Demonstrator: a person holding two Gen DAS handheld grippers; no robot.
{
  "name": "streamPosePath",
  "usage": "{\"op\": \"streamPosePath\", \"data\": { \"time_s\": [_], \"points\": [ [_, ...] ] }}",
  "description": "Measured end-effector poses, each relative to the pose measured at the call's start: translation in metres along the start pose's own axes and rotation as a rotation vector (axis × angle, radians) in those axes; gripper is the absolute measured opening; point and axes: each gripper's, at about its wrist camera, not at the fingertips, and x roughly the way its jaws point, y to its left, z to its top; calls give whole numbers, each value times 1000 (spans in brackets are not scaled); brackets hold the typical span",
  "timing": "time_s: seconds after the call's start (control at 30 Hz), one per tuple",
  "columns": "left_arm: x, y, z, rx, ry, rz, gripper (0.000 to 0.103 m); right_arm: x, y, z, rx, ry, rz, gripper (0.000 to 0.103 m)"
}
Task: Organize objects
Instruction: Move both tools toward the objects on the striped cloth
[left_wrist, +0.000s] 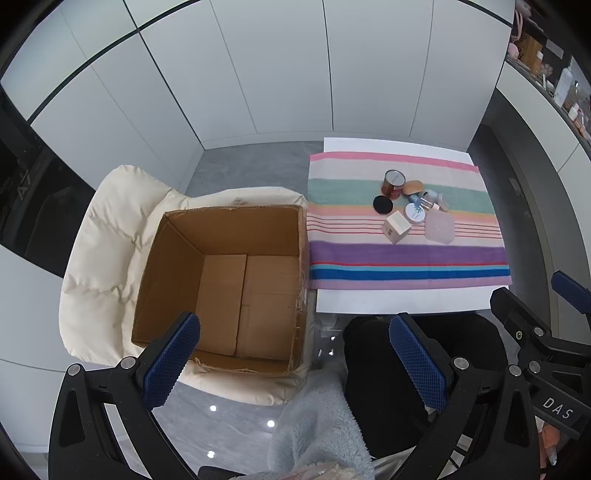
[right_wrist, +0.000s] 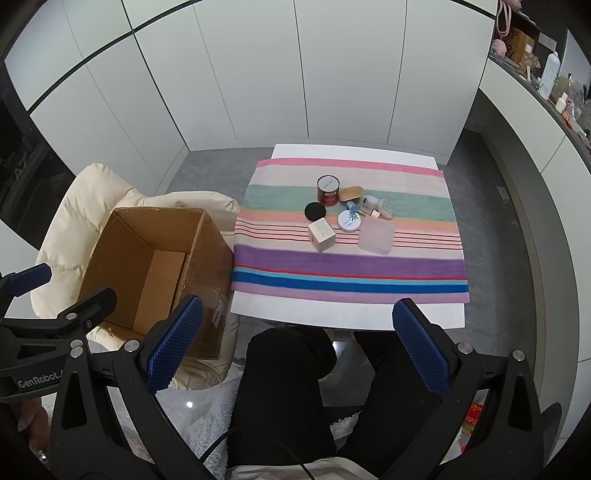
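Right wrist view: you face a white counter draped with a striped multicoloured cloth; an open brown cardboard box sits empty on a cream padded chair beside it. Small toiletries cluster mid-cloth: a red-brown round tin, a frosted pink square case, a pale cardboard cube. Both your left claw and right claw stand apart, holding nothing. Nothing appears packed yet; next, reach for one item. "GenRobot" and "DAS" read on the frames; item labels are illegible.

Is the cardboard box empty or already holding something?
Empty. The left wrist view shows the cardboard box open-topped, with only its bare bottom flaps inside.
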Motion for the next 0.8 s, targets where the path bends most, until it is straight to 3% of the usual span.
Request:
{"op": "streamPosePath", "data": {
  "time_s": [0.8],
  "points": [
    [2,-1,1,-1,9,3,103,5,-3,0,1,-2,10,103]
  ]
}}
